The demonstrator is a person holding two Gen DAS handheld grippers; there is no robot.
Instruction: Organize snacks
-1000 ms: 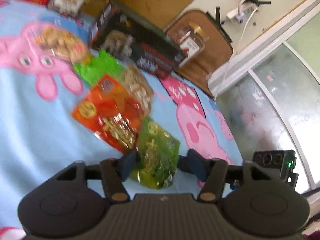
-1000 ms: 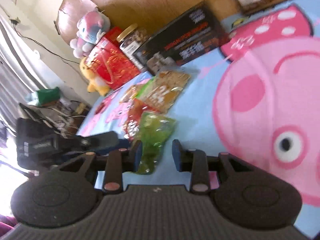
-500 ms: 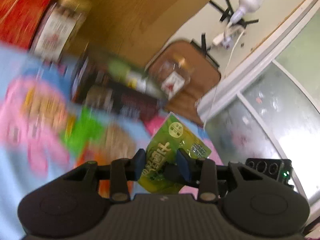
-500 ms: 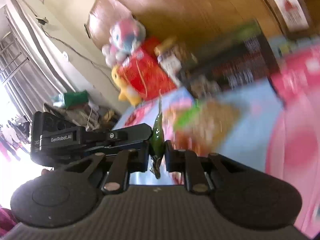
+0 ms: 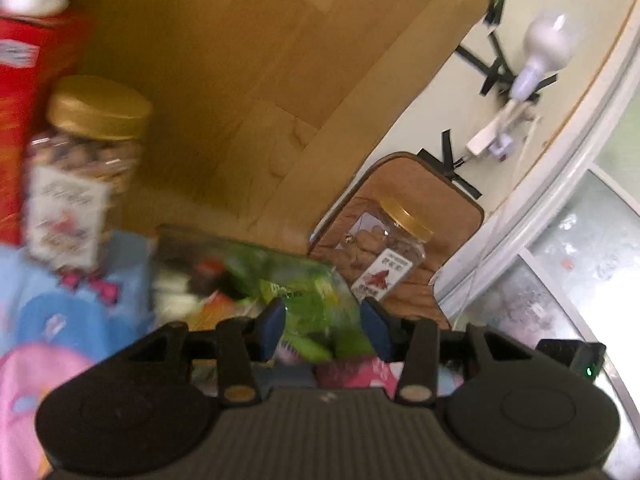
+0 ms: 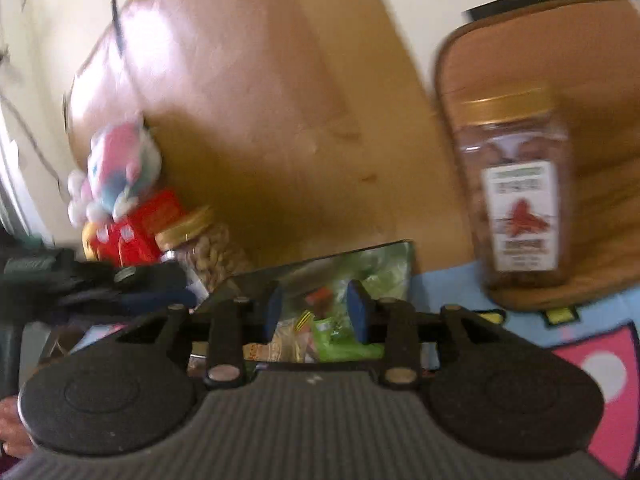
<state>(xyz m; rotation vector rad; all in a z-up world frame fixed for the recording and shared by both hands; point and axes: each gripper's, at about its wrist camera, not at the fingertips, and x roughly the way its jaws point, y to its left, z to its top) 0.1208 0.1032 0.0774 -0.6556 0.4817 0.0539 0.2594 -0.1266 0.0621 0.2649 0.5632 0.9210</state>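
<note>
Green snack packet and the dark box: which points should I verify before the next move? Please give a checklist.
1. left gripper releasing: ok, its jaws are opening and the pads stand apart.
2. green packet free of the left pads: cannot tell, that area is blurred.
3. right gripper empty: ok, its jaws are opening and nothing is pinched between them.
4. dark box under both grippers: ok, snacks lie inside it.
5. gold-lidded jar upright and apart from the right gripper: ok.
6. Sharp view for aiming: not ok, both views are blurred.
</note>
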